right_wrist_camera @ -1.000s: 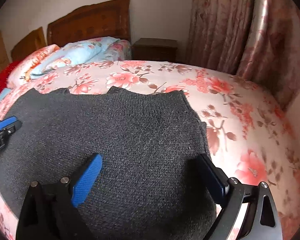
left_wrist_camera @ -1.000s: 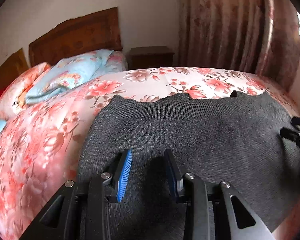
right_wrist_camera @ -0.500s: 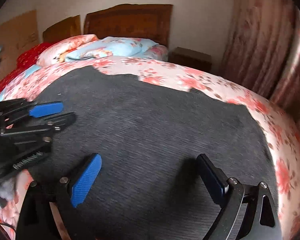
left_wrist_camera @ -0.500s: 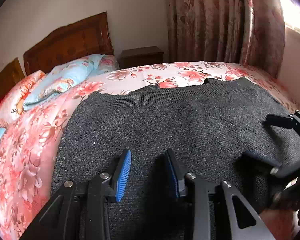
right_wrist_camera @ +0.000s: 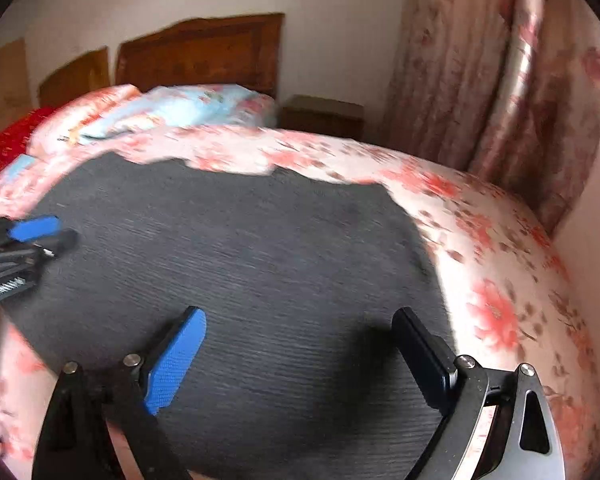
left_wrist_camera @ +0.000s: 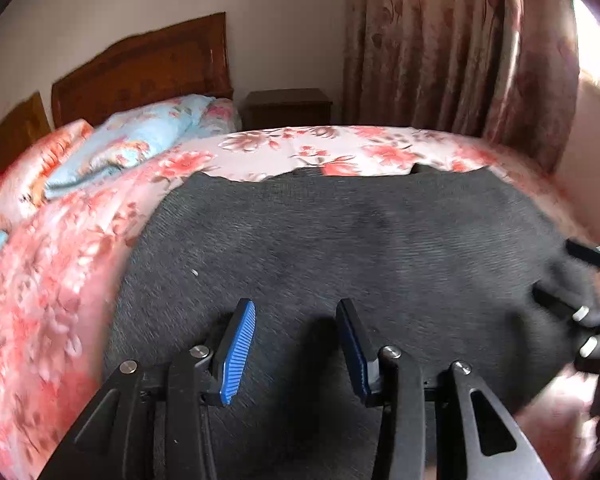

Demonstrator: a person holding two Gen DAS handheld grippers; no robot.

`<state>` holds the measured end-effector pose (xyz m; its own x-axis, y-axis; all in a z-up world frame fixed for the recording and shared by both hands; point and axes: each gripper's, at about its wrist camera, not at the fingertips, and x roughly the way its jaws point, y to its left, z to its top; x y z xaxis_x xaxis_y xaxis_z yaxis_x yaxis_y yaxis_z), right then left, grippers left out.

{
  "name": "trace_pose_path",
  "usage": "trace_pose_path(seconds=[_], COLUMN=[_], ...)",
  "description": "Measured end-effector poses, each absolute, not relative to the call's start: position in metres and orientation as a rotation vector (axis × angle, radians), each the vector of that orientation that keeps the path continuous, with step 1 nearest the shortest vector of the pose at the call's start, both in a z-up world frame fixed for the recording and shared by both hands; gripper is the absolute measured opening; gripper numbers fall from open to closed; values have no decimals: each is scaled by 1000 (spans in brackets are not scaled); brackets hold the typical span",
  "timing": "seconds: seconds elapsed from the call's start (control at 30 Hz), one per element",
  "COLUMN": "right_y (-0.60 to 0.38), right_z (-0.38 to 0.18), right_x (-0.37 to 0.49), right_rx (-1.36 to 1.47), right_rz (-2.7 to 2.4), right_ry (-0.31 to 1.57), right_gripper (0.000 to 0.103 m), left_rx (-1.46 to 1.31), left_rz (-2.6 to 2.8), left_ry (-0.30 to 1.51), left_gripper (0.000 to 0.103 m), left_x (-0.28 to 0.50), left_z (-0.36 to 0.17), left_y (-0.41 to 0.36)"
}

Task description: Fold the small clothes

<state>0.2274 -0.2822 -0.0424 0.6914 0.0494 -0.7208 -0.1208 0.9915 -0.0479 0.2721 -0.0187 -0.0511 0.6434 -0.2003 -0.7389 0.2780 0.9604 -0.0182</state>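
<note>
A dark grey knitted garment (left_wrist_camera: 340,248) lies spread flat on the flowered bedspread (left_wrist_camera: 292,148); it also fills the middle of the right wrist view (right_wrist_camera: 260,264). My left gripper (left_wrist_camera: 296,316) is open and empty, just above the garment's near left part. My right gripper (right_wrist_camera: 300,328) is wide open and empty above the garment's near right part. Each gripper shows at the edge of the other's view: the right one (left_wrist_camera: 580,288), the left one (right_wrist_camera: 24,240).
Pillows (left_wrist_camera: 132,148) and a wooden headboard (left_wrist_camera: 148,68) are at the far left. A dark nightstand (left_wrist_camera: 288,108) stands beyond the bed. Flowered curtains (left_wrist_camera: 460,48) hang at the right. The bed's right edge (right_wrist_camera: 548,280) drops off near the wall.
Both grippers have risen and shifted slightly over the garment. Both have stayed open and empty. The garment has not moved.
</note>
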Motion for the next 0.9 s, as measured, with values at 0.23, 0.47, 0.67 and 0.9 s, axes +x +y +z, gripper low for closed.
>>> trace_pose_path(seconds=[0.23,0.47,0.67,0.9], right_y=[-220,-271,-302,-293], right_z=[-49,-58,-53,-41], right_x=[216,206,187,186], right_rx=[-217,-150,-148,-127], right_rz=[256,205,154,137], right_ry=[788,830,797,779], right_gripper=[103,103,103,103], left_rx=[196,117,17,20], left_rz=[-341,-313,-282,-326], left_ry=[757,766,790,768], left_gripper=[44,46,45,42], left_x=[233,226,218,223], left_z=[-60,-60,-72,-48], left_y=[-36,15,65,36])
